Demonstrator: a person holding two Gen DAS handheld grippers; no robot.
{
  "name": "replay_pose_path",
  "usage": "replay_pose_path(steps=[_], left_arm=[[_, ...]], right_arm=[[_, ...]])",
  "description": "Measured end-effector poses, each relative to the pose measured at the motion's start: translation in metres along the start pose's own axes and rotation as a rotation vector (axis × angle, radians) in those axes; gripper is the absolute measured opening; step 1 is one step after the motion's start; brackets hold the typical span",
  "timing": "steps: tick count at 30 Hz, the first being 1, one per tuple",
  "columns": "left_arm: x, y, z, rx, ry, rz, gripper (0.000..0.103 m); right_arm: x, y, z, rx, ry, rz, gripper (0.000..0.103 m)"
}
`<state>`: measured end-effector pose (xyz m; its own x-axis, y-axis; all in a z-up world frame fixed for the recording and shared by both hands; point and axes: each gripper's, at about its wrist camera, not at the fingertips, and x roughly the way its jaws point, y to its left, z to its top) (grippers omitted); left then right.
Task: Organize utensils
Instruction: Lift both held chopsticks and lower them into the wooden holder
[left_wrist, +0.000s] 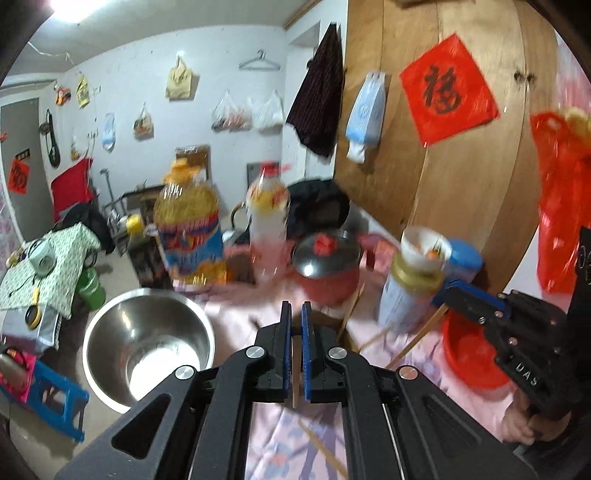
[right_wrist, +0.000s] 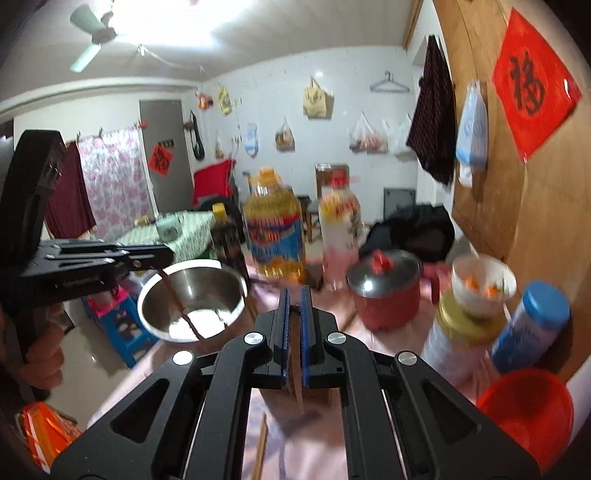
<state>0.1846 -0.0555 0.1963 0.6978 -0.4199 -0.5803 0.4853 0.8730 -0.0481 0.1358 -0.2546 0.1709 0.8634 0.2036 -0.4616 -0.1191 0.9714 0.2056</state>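
My left gripper (left_wrist: 295, 307) is shut on a thin wooden chopstick (left_wrist: 294, 373) that shows between its blue pads. From the right wrist view the left gripper (right_wrist: 166, 255) hangs over the steel bowl (right_wrist: 192, 299), and its dark chopstick (right_wrist: 176, 295) slants down. My right gripper (right_wrist: 294, 293) is shut on a brown chopstick (right_wrist: 296, 386). In the left wrist view the right gripper (left_wrist: 445, 293) sits at the right, with a pair of chopsticks (left_wrist: 413, 334) angling down from its tip. Another chopstick (left_wrist: 321, 448) lies on the pink cloth (left_wrist: 413, 369) below.
On the table are a steel bowl (left_wrist: 147, 343), a big oil bottle (left_wrist: 188, 229), a red pot with a steel lid (left_wrist: 325, 266), a gold-lidded jar topped by a white bowl (left_wrist: 406, 291) and a red basin (left_wrist: 469, 354). A blue-lidded container (right_wrist: 532, 325) stands by the wooden wall.
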Motion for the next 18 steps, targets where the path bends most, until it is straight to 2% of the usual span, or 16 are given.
replay_pose_path(steps=[3,6,10,15,17,18], left_arm=[[0.006,-0.003,0.021,0.009,-0.042,-0.005,0.006],[0.018,-0.003,0.029,0.022,-0.053,0.006,0.006],[0.047,-0.001,0.03,0.019,-0.026,0.002,0.006],[0.086,0.005,0.012,0.002,0.043,-0.004,0.006],[0.098,0.008,0.002,-0.011,0.08,-0.005,0.012],[0.102,0.008,-0.001,-0.018,0.091,-0.004,0.022]], right_arm=[[0.008,-0.001,0.021,0.015,-0.027,0.012,0.006],[0.024,-0.005,0.031,0.022,-0.028,0.01,0.006],[0.047,-0.011,0.027,0.039,0.001,0.011,0.006],[0.079,-0.015,0.007,0.045,0.065,-0.005,0.007],[0.093,-0.017,-0.006,0.035,0.114,-0.02,0.007],[0.097,-0.017,-0.01,0.032,0.128,-0.028,0.007]])
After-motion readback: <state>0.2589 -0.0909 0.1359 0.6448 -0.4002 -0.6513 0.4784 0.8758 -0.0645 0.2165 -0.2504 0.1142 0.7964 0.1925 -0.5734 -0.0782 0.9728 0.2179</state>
